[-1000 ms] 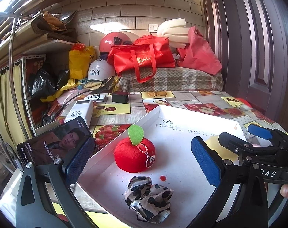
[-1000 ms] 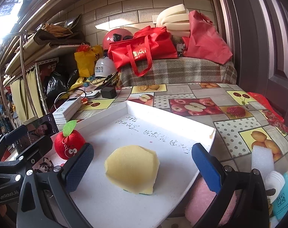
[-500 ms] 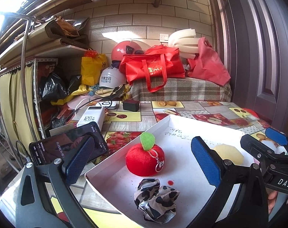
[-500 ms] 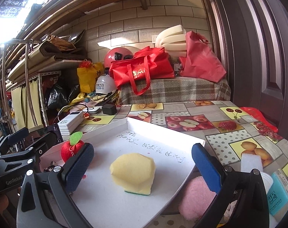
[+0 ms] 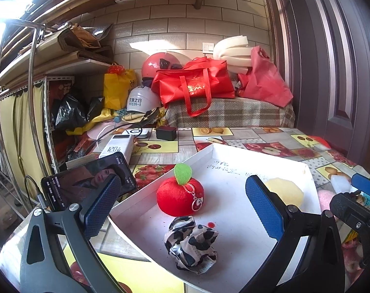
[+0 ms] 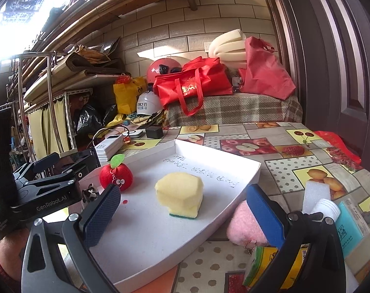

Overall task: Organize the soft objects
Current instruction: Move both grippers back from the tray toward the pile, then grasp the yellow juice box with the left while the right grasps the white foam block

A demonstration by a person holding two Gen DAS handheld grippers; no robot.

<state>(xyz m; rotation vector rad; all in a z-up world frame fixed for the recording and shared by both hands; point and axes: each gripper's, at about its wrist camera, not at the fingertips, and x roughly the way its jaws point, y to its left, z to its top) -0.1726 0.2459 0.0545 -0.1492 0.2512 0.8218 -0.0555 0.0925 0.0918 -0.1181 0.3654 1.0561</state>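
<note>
- Both your grippers are spread wide and carry nothing: the left gripper [image 5: 182,210] hangs over the near-left part of the shallow white cardboard tray [image 5: 304,168], and the right gripper [image 6: 182,216] over its near-right edge.
- Three soft things already lie in the tray: the red plush apple with a green felt leaf [image 5: 180,199], the crumpled black-and-white patterned cloth [image 5: 190,243] just in front of it, and the yellow sponge with a green scouring base [image 6: 179,194] towards the right.
- The fluffy pink plush piece [image 6: 243,224] lies on the fruit-print tablecloth [image 6: 282,171], outside the tray, just beside its right rim. It looks like the likeliest next pick.
- It sits partly behind your right gripper's right finger [image 6: 264,217], low and to the right of the gap, so your right hand is much the nearer.
- Its long axis can't be told; much of it is hidden.
- A white foam block [image 6: 315,194] stands further right, near a teal packet [image 6: 351,224].
</note>
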